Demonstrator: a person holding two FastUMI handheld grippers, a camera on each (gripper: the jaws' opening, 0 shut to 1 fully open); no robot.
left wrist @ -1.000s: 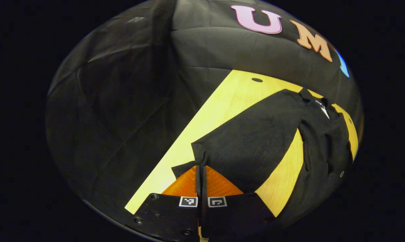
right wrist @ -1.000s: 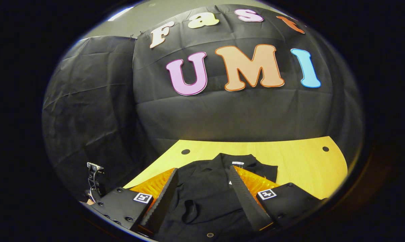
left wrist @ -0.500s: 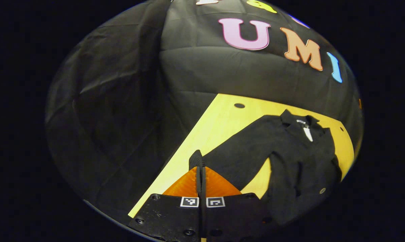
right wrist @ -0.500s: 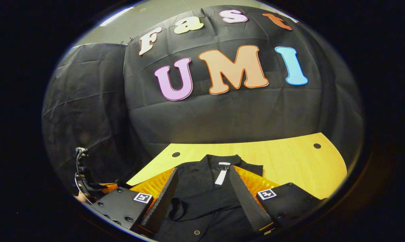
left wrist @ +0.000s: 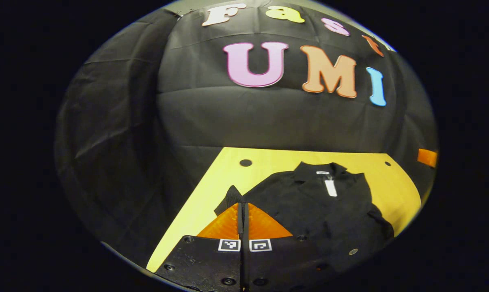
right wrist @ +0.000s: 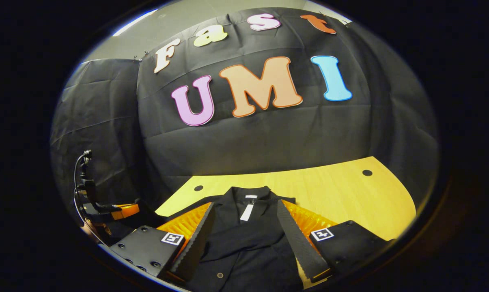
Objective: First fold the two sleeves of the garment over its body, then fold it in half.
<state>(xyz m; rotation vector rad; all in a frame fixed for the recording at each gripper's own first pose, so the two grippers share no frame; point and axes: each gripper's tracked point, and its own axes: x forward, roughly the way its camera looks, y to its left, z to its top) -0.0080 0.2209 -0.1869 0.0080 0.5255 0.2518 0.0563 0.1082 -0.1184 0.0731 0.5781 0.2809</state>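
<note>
step: first sleeve fold | left hand-held gripper [left wrist: 243, 207] clenched, pinching sleeve [left wrist: 229, 198] cuff | right hand-held gripper [right wrist: 244, 231] released, hovering over garment [right wrist: 244, 243] | garment lying on surface [right wrist: 341, 194] — you're wanting the cuff laid flat across the body, no bunching

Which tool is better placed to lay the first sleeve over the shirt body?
Left. The left tool is shut on the sleeve at the black shirt's side. The right tool hovers open over the shirt, gripping nothing.
</note>
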